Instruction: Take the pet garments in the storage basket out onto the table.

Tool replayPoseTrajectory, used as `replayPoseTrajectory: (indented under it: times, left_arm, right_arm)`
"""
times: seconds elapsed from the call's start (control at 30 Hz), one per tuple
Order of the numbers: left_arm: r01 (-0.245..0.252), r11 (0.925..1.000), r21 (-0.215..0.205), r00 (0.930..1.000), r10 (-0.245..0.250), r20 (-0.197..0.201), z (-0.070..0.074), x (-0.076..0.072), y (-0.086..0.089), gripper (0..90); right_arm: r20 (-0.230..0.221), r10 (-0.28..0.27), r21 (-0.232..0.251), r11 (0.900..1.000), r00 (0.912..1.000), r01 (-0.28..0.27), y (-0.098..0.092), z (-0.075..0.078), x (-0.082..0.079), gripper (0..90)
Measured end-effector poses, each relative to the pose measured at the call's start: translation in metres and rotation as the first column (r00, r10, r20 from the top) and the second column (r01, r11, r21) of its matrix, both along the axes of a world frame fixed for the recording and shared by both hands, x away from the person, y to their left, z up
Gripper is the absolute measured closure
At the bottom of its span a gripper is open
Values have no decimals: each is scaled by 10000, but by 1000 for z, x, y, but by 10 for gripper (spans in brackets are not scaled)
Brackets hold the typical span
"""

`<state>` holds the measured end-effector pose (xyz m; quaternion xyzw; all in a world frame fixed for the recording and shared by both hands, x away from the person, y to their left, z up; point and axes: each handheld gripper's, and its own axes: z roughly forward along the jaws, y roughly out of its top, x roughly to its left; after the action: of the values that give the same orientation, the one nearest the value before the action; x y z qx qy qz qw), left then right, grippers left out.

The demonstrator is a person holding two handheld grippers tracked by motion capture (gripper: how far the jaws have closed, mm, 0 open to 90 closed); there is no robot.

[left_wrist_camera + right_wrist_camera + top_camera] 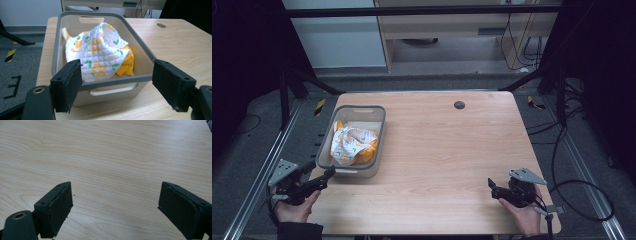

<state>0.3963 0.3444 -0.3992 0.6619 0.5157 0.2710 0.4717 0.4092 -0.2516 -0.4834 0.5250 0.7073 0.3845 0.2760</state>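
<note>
A grey plastic bin stands at the table's left side. Inside lies a crumpled white quilted cloth with orange flowers, over something yellow. My left gripper is held at the table's near left corner, just short of the bin's near wall, open and empty. My right gripper hovers low over bare wood near the front right corner, jaws wide apart, holding nothing.
The wooden table has a small round dark grommet near its far edge. Black frame bars and cables run around the table on the floor. A pale cabinet stands beyond the far edge.
</note>
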Motion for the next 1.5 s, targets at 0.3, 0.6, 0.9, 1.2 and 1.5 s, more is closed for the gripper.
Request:
replayPoseTrajectory:
  times: [0.3,0.6,0.9,1.2,1.5]
  left_arm:
    - [93,9999,50,10000,-93,35,14,14,3,239]
    - [401,9989,236,9991,-398,-144,19,27,-1,242]
    - [460,9973,577,9982,-437,-401,31,48,-2,244]
    - [770,9934,844,9955,-720,-615,40,64,-5,247]
    - [1060,9865,1249,9894,-921,-1126,42,83,-10,247]
  right_arm:
    - [72,25,0,10000,10000,-25,-2,1,0,141]
    - [62,54,-2,10000,10000,-54,-3,1,1,152]
    - [46,101,-24,9999,9999,-101,-4,1,1,155]
    - [-57,142,51,9999,9999,-141,-3,2,1,157]
    - [-91,257,-48,9997,9996,-258,-3,0,2,159]
